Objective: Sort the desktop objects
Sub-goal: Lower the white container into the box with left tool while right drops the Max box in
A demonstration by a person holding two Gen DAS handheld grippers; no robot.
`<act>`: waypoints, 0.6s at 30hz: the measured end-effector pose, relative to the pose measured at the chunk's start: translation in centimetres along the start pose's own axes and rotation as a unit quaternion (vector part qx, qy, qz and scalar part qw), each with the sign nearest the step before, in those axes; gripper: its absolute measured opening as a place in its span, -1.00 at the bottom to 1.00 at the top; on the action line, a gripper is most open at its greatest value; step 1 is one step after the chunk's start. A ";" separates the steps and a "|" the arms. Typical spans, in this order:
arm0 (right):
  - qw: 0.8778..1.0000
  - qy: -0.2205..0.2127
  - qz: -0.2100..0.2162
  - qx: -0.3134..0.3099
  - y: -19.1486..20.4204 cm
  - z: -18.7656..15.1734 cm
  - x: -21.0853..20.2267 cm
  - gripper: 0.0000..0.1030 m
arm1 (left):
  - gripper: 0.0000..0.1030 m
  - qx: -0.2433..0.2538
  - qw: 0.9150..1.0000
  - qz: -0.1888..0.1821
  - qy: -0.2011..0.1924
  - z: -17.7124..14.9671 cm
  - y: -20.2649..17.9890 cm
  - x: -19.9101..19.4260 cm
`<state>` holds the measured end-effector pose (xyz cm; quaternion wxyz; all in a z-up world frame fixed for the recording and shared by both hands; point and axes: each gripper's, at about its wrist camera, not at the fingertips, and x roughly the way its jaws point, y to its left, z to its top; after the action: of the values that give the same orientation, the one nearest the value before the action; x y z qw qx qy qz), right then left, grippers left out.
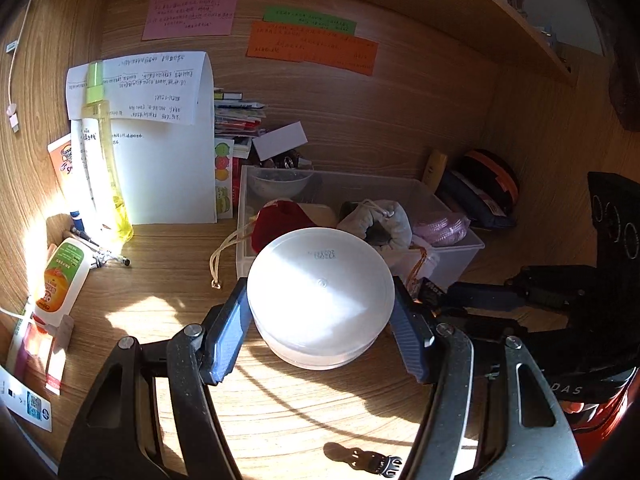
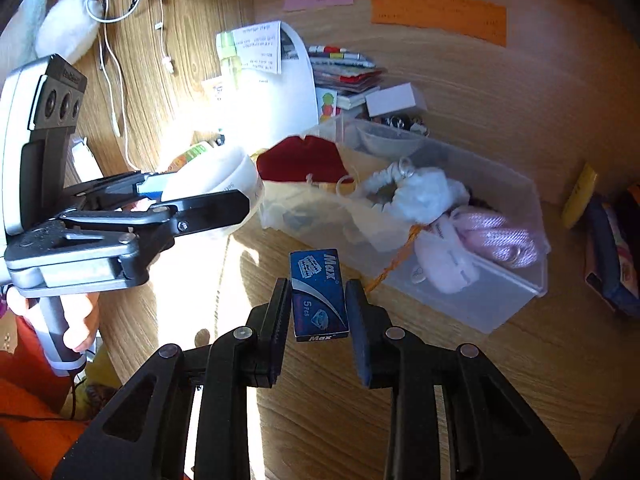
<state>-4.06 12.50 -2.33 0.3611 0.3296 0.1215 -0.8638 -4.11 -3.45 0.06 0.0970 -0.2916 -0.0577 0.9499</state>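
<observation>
White round container (image 1: pixel 320 296) gripped in left claw (image 1: pixel 320 320); right claw (image 2: pixel 318 312) clamps blue Max box (image 2: pixel 319 294)

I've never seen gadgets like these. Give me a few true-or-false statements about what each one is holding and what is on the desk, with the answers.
1. The left gripper holds a round white container. True.
2. The right gripper holds a red pouch. False: it holds a small blue box marked Max; the red pouch lies in the clear plastic bin.
3. Pink, green and orange notes are stuck on the wooden back wall. True.
4. The clear plastic bin is empty. False: it holds cloth pouches and a pink item.
</observation>
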 end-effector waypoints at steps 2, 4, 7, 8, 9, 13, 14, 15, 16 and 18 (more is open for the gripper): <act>1.000 -0.015 -0.011 -0.001 -0.6 0.9 -0.6 -0.51 | 0.26 0.003 1.000 -0.004 -0.004 0.6 -0.2 0.1; 1.000 -0.025 -0.015 0.004 -1.5 1.5 -1.0 -0.51 | 0.26 0.005 1.000 -0.005 -0.008 1.1 -0.2 0.3; 0.999 -0.036 -0.026 0.012 -2.7 2.4 -1.5 -0.51 | 0.26 0.008 1.000 -0.007 -0.011 2.1 -0.2 0.9; 0.999 -0.038 -0.028 0.016 -3.2 2.5 -1.9 -0.51 | 0.26 0.008 1.000 -0.008 -0.011 2.4 -0.2 1.1; 0.999 -0.040 -0.029 0.020 -3.7 2.8 -1.9 -0.51 | 0.26 0.008 1.000 -0.009 -0.011 2.7 -0.3 1.3; 0.998 -0.047 -0.035 0.030 -4.9 3.6 -2.2 -0.51 | 0.26 0.014 1.000 -0.010 -0.012 4.2 -0.4 2.2; 0.998 -0.049 -0.036 0.033 -5.4 3.9 -2.2 -0.51 | 0.26 0.016 1.000 -0.010 -0.013 4.5 -0.5 2.3; 0.997 -0.050 -0.037 0.036 -5.6 4.1 -2.2 -0.51 | 0.26 0.018 1.000 -0.010 -0.014 4.9 -0.5 2.5; 0.997 -0.051 -0.037 0.039 -5.9 4.4 -2.1 -0.51 | 0.26 0.019 1.000 -0.009 -0.015 5.3 -0.5 2.6; 0.997 -0.052 -0.036 0.047 -6.6 5.1 -1.7 -0.51 | 0.26 0.024 1.000 -0.007 -0.017 6.2 -0.6 2.9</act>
<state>-10.26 15.89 2.43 0.3195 0.2966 0.0738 -0.8970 -9.83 -2.54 3.68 0.1095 -0.2725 -0.0385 0.9551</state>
